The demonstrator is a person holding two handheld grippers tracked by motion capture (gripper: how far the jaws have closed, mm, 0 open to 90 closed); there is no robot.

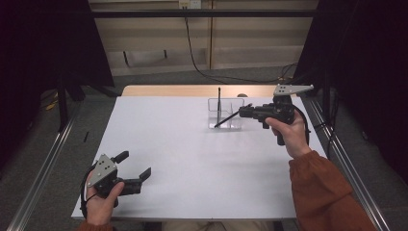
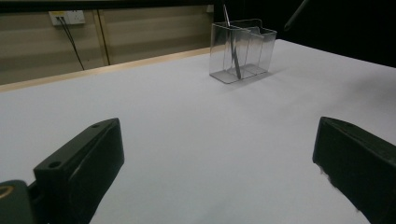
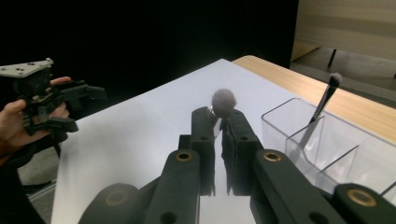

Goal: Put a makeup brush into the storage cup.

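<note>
A clear compartment organizer (image 1: 235,100) (image 2: 261,42) (image 3: 299,122) stands at the table's far right-centre. One dark make-up brush (image 1: 219,102) (image 2: 232,46) (image 3: 322,105) stands upright in it. My right gripper (image 1: 243,111) (image 3: 220,122) hovers just right of the organizer, shut on a second brush (image 1: 226,120) whose fluffy head (image 3: 224,99) shows past the jaw tips. That brush slants down and left across the organizer's front; I cannot tell whether its tip is inside. My left gripper (image 1: 134,163) (image 2: 215,154) rests at the near left, open, with nothing between its jaws.
The white table top (image 1: 192,154) has a wooden strip (image 1: 192,90) along its far edge. Metal rails (image 1: 43,163) run along both sides, and a black cable (image 1: 202,67) hangs down the back wall. The person's orange sleeve (image 1: 327,192) is at the near right.
</note>
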